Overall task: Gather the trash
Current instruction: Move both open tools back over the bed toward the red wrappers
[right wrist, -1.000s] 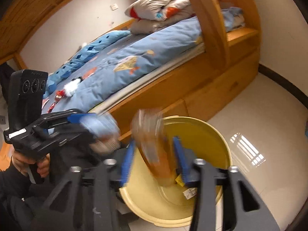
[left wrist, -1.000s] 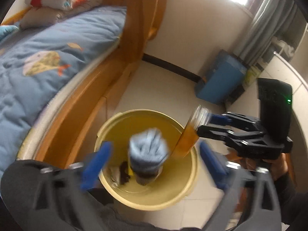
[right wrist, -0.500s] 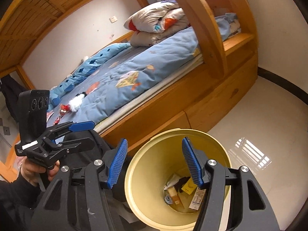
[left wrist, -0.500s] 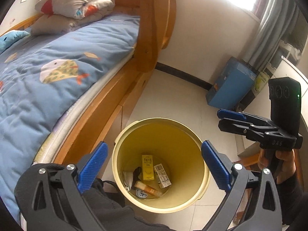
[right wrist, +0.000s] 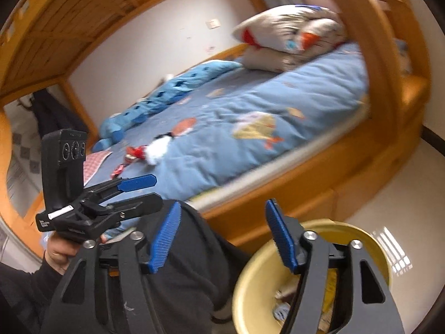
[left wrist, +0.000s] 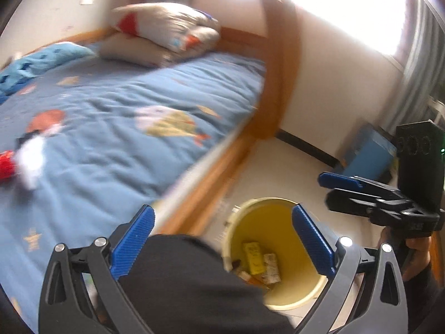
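The yellow bin (left wrist: 299,214) stands on the floor by the bed and holds a yellow carton (left wrist: 254,258) and other trash; it also shows in the right wrist view (right wrist: 261,281). On the blue bedspread lie a white crumpled tissue (left wrist: 32,158) and a red wrapper (left wrist: 5,164); the tissue (right wrist: 157,149) and red wrappers (right wrist: 136,153) show in the right wrist view too. My left gripper (left wrist: 222,239) is open and empty, above the person's dark-clothed leg. My right gripper (right wrist: 222,239) is open and empty, left of the bin.
The wooden bunk bed frame (left wrist: 281,64) and post rise beside the bin. Folded pillows (left wrist: 167,33) sit at the head of the bed. A blue box (left wrist: 370,156) stands by the wall. A red checked cloth (right wrist: 94,164) lies near the bed's edge.
A second ago both grippers let a blue item and an amber bottle drop into the bin. Since then both have swung up and left, away from the bin toward the bed.
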`<state>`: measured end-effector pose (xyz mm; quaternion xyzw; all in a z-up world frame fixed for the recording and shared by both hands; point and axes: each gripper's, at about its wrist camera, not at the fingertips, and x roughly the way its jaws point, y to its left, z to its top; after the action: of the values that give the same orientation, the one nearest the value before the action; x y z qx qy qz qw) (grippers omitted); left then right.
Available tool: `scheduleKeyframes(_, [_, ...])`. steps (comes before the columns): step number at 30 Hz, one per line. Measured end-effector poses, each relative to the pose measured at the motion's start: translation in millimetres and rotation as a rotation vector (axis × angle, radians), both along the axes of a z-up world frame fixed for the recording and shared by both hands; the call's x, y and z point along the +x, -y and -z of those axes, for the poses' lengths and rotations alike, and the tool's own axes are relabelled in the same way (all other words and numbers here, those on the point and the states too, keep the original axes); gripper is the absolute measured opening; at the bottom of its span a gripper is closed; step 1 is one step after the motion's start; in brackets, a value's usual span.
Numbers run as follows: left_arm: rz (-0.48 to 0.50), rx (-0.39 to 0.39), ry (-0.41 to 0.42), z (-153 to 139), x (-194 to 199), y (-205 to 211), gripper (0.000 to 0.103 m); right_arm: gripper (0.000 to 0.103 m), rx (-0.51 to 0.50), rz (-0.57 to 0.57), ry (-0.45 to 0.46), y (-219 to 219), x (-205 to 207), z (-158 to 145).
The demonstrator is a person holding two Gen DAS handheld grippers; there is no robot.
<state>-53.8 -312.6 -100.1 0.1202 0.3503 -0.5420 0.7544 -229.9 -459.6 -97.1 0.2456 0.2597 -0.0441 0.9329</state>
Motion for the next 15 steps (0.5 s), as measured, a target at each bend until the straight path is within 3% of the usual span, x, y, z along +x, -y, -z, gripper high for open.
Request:
scheduleKeyframes(7, [-0.226, -0.020, 0.053, -14, 55, -73, 0.099, 0.071, -0.022, -0.181, 0.036, -44, 77, -21])
scheduleKeyframes(15, [-0.528, -0.050, 0.105, -34, 114, -167, 0.099, 0.082, -0.047, -0.340, 0.094, -103, 152, -40])
